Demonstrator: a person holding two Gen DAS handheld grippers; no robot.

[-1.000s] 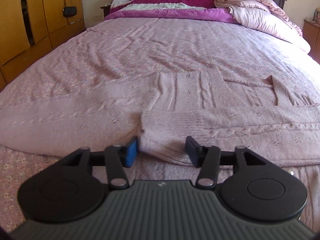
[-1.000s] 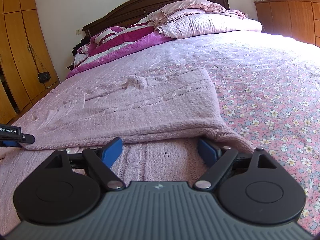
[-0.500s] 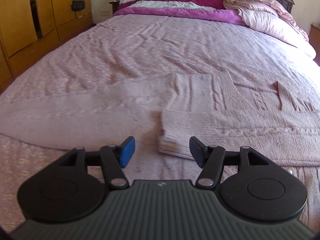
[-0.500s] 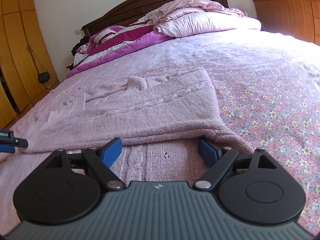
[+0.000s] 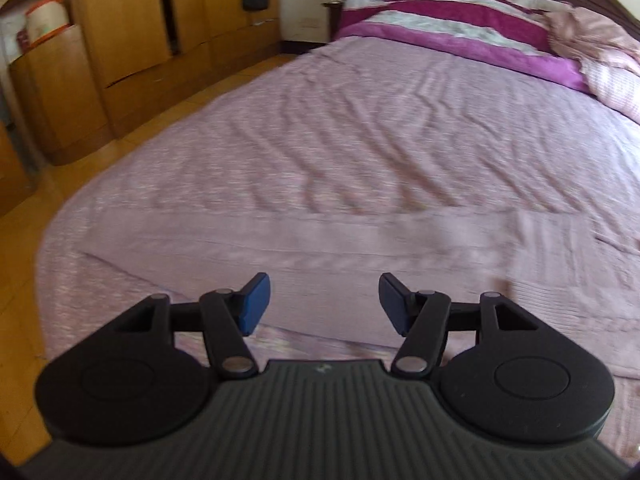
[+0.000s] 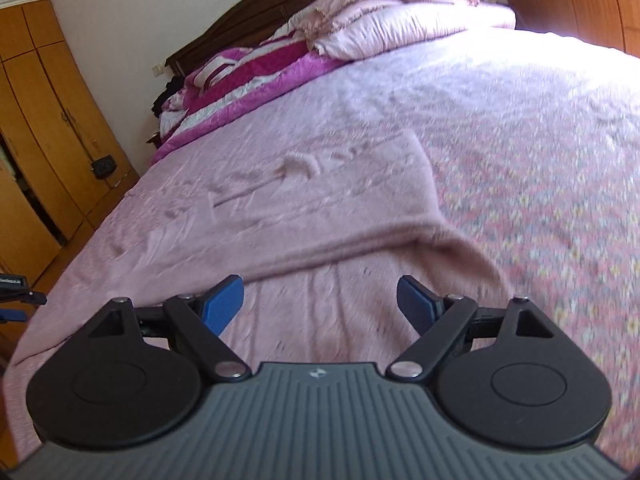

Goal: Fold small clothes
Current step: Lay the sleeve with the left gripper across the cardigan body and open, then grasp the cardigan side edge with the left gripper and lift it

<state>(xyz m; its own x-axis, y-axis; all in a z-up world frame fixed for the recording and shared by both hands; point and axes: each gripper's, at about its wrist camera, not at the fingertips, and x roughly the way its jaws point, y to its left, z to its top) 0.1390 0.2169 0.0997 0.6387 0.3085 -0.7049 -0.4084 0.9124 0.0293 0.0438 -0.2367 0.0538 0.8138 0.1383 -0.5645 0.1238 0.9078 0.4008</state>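
Two tongs are in view, one per wrist camera, both spread wide with nothing between the blue pads. The left tongs (image 5: 322, 304) hang over a flat pink knitted strip, apparently a sleeve of the pink knitted sweater (image 5: 360, 264), which crosses the left view from 9 o'clock to 3 o'clock. The frame is blurred, so contact between pads and knit cannot be determined. The right tongs (image 6: 320, 304) hang over the sweater (image 6: 320, 208) lying on the bed (image 6: 540, 128); a folded-over layer runs from 9 o'clock to 3 o'clock just beyond the pads (image 6: 224, 304), with a single knit layer below it. The floral bedsheet (image 6: 560, 220) lies at 3 o'clock. A magenta striped quilt (image 6: 256, 76) and a pink pillow (image 6: 400, 28) sit at 12 o'clock near the dark headboard (image 6: 248, 12). Wooden wardrobes (image 5: 120, 40) stand at 10 o'clock in the left view.
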